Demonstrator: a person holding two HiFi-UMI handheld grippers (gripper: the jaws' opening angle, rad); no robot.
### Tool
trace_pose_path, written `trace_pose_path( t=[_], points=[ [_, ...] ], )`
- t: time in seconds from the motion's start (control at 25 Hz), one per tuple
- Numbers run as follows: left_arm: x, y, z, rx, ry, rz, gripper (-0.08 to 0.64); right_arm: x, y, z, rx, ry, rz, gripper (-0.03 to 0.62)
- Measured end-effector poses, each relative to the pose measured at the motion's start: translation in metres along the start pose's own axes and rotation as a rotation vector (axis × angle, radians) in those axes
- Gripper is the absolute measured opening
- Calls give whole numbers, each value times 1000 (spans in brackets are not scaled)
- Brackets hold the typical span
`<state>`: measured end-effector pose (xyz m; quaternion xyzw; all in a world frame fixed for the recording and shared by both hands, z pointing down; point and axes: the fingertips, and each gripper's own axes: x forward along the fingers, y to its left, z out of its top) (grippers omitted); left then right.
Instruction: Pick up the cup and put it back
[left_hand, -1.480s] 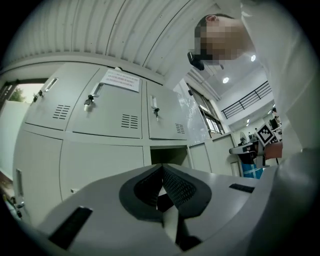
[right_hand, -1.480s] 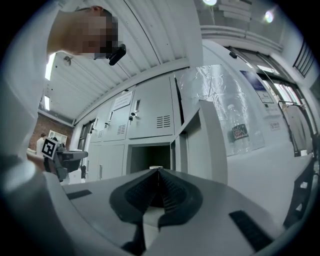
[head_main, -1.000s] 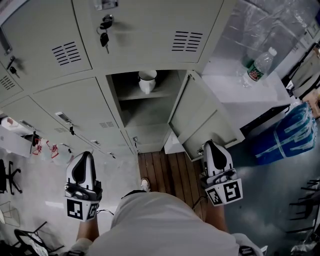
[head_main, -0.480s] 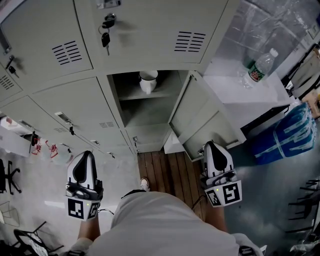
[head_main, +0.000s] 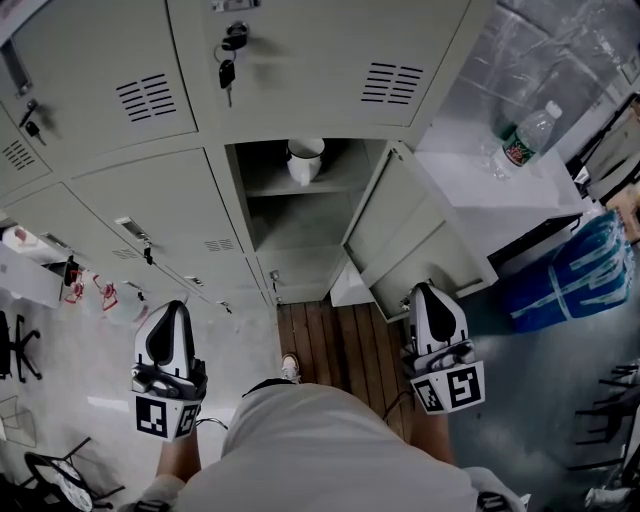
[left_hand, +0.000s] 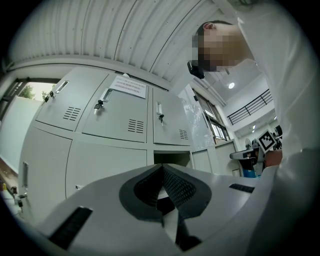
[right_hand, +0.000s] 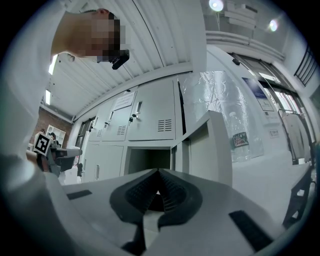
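Plainly nothing had been picked up yet. The white cup (head_main: 305, 161) stood upright on the upper shelf (head_main: 335, 186) of the one open locker compartment (head_main: 290, 225), its mouth up and its long axis vertical. The locker door (head_main: 410, 235) was swung out to the right.

The person held both tongs low and close to the body, well apart from the cup. The left gripper (head_main: 171, 310) had its jaws pressed together on nothing. The right gripper (head_main: 425, 292) looked the same, closed and empty.

The cup lay ahead of both and higher, roughly midway between them. I judged the right gripper slightly nearer, though the open door stood just beside its path. The left had a clear, slanting line into the compartment. Either one would have had to spread its jaws and reach forward and up before taking the cup from the side.
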<state>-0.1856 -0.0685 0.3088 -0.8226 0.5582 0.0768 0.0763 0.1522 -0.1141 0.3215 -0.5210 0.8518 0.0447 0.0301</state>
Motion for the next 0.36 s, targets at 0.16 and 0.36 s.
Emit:
trace_pose_path(
  t=[0.16, 0.36],
  points=[
    [-2, 1, 0, -5, -1, 1, 22, 0, 3, 0, -1, 0, 4, 17],
    [-6, 4, -3, 2, 8, 7, 21, -1, 6, -1, -1, -2, 3, 17]
  ],
)
